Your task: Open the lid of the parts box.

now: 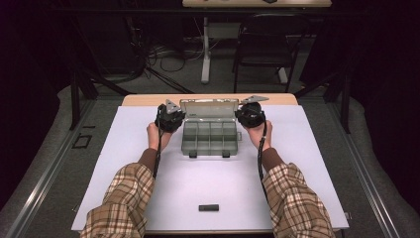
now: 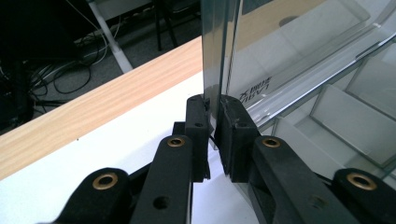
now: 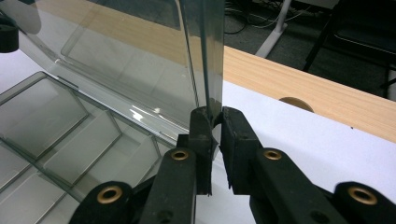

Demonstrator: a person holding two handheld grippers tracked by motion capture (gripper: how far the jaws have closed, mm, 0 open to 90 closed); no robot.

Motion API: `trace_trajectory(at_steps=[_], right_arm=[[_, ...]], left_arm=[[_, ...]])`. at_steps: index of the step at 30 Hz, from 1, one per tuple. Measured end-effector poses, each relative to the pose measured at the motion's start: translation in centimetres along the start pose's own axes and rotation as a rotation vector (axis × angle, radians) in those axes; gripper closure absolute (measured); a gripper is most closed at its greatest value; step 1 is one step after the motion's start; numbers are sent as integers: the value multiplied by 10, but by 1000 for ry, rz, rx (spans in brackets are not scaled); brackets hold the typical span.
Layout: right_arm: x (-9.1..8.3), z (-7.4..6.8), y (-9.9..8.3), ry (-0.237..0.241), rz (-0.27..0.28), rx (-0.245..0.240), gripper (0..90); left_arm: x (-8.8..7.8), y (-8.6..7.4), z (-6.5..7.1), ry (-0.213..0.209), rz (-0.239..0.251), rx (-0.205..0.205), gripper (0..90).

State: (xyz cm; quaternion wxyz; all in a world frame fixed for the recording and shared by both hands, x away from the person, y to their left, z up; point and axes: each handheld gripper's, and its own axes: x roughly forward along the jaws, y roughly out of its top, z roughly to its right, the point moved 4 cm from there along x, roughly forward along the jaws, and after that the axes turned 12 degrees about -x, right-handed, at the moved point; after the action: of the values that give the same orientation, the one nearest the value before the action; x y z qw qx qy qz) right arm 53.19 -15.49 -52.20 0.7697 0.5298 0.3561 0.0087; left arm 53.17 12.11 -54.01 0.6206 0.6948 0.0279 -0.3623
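A clear plastic organiser box [image 1: 209, 138] with several empty compartments sits at the far middle of the white mat. Its lid [image 1: 208, 108] stands raised at the back. My left gripper [image 1: 170, 119] is at the lid's left edge and my right gripper [image 1: 250, 115] at its right edge. In the left gripper view the black jaws pinch the lid's side edge [image 2: 215, 70], gripper [image 2: 214, 122] shut on it. In the right gripper view the jaws clamp the lid's other edge [image 3: 210, 60] the same way, gripper [image 3: 213, 130] shut on it.
A small black block [image 1: 208, 208] lies near the mat's front edge. The wooden table edge [image 1: 143, 99] runs just behind the box. A chair [image 1: 265, 44] and a table leg [image 1: 205, 49] stand on the floor beyond, with cables.
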Motion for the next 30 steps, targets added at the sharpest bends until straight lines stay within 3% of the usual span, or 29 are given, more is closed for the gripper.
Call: trace_trajectory(at_steps=[30], right_arm=[[20, 1, -12, -17, -31, 11, 831]], left_arm=[[16, -9, -2, 23, -15, -13, 819]])
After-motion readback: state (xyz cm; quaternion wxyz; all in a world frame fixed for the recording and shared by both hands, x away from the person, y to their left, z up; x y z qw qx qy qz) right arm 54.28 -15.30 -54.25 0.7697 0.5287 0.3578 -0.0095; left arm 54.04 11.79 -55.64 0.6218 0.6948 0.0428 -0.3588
